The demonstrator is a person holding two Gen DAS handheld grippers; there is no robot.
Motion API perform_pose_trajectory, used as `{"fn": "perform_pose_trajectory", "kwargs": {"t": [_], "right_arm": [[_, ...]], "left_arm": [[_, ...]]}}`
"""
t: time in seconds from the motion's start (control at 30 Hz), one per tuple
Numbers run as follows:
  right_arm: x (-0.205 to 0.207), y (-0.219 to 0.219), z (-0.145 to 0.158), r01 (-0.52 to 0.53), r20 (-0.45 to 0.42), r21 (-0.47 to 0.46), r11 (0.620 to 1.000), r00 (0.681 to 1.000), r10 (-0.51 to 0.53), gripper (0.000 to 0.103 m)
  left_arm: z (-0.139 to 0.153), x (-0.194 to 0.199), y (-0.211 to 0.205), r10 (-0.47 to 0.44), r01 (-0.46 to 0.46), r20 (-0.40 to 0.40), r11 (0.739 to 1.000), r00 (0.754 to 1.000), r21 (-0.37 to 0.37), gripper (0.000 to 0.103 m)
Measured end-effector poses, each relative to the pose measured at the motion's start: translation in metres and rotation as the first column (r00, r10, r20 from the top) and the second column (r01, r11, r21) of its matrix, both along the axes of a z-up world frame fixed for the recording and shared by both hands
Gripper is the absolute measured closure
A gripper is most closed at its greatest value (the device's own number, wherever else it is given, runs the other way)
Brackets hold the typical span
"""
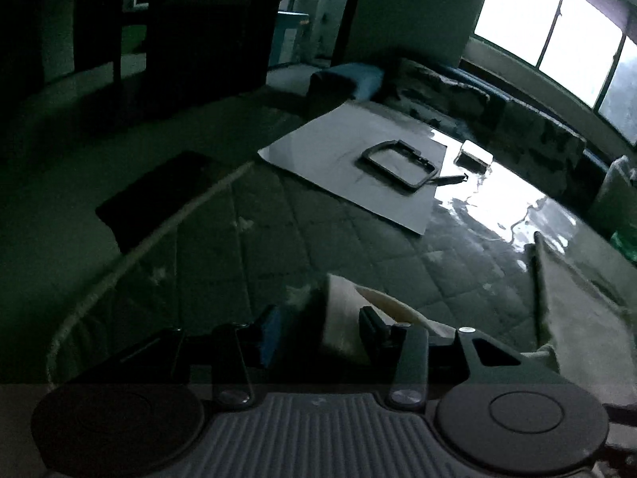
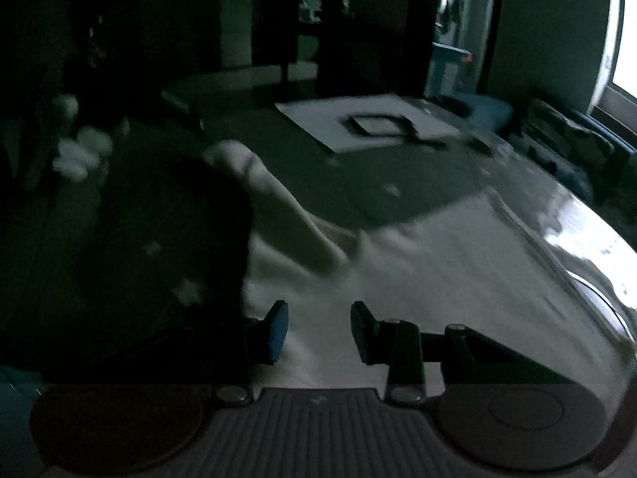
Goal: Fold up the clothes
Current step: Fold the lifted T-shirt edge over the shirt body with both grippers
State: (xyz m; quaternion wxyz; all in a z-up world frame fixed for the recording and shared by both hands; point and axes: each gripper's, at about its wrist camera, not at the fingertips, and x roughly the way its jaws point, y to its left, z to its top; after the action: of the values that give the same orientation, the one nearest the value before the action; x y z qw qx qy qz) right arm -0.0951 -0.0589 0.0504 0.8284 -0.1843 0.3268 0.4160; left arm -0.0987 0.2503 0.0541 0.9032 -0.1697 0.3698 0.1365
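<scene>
**Pale garment on the quilted bed, one gripper on it, one above it**

A pale garment (image 2: 418, 263) lies spread over the near right part of a dark quilted bed (image 1: 358, 247), one long fold or sleeve (image 2: 274, 207) running off to the far left. In the left wrist view a bunched piece of the same cloth (image 1: 342, 318) sits between the jaws of the left gripper (image 1: 318, 330), which look closed onto it, though the dim light makes the contact hard to judge. The right gripper (image 2: 318, 330) hangs over the cloth with its jaws apart and nothing between them; that view is blurred.

Farther off on the bed lies a light flat sheet (image 1: 318, 151) with a dark rectangular frame (image 1: 398, 163) on it. Just right of the sheet sits a small pale box (image 1: 475, 155). A bright window (image 1: 557, 28) fills the far right.
</scene>
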Motion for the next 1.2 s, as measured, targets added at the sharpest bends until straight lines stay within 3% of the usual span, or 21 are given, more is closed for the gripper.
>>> {"fn": "perform_pose_trajectory", "kwargs": {"t": [0.2,0.4,0.57,0.63,0.67,0.7,0.87,0.97,1.07,1.13,1.2], "right_arm": [[-0.005,0.04,-0.008,-0.095,0.021,-0.005,0.995,0.995,0.096,0.069],[-0.005,0.057,-0.029,-0.084,0.016,-0.046,0.995,0.996,0.084,0.07],[-0.003,0.056,-0.032,-0.057,0.014,-0.05,0.997,0.998,0.058,0.078],[-0.002,0.055,-0.033,-0.048,0.012,-0.049,0.998,0.999,0.048,0.08],[-0.001,0.055,-0.033,-0.046,0.008,-0.046,0.998,0.999,0.046,0.081],[-0.001,0.055,-0.033,-0.045,0.008,-0.046,0.998,0.999,0.046,0.082],[0.001,0.054,-0.033,-0.038,0.005,-0.035,0.999,0.999,0.038,0.093],[0.002,0.053,-0.033,-0.028,-0.001,-0.019,0.999,1.0,0.028,0.097],[0.003,0.049,-0.031,-0.032,-0.007,-0.003,0.999,0.999,0.032,0.098],[0.002,0.047,-0.03,-0.049,-0.009,0.002,0.999,0.999,0.049,0.098],[-0.001,0.045,-0.028,-0.108,-0.018,-0.002,0.994,0.994,0.108,0.098]], "left_arm": [[-0.007,0.013,0.004,-0.008,0.009,-0.004,0.999,1.0,0.039,0.056],[-0.007,0.028,0.007,-0.04,0.041,-0.031,0.997,0.999,0.06,0.05],[-0.02,0.051,0.008,-0.065,0.068,-0.077,0.997,0.995,0.044,0.05],[-0.024,0.058,0.006,-0.081,0.086,-0.078,0.995,0.994,0.057,0.059],[-0.024,0.06,0.006,-0.095,0.099,-0.077,0.994,0.993,0.05,0.07],[-0.024,0.062,0.007,-0.109,0.112,-0.076,0.993,0.991,0.043,0.088],[-0.011,0.066,0.006,-0.17,0.17,0.002,0.983,0.985,0.066,0.095],[0.011,0.061,-0.001,-0.227,0.212,0.101,0.968,0.969,0.137,0.095],[0.031,0.046,-0.01,-0.318,0.272,0.211,0.936,0.924,0.222,0.095],[0.035,0.033,-0.019,-0.383,0.297,0.223,0.893,0.897,0.337,0.095],[0.027,0.022,-0.023,-0.42,0.321,0.183,0.856,0.889,0.404,0.095]]}}
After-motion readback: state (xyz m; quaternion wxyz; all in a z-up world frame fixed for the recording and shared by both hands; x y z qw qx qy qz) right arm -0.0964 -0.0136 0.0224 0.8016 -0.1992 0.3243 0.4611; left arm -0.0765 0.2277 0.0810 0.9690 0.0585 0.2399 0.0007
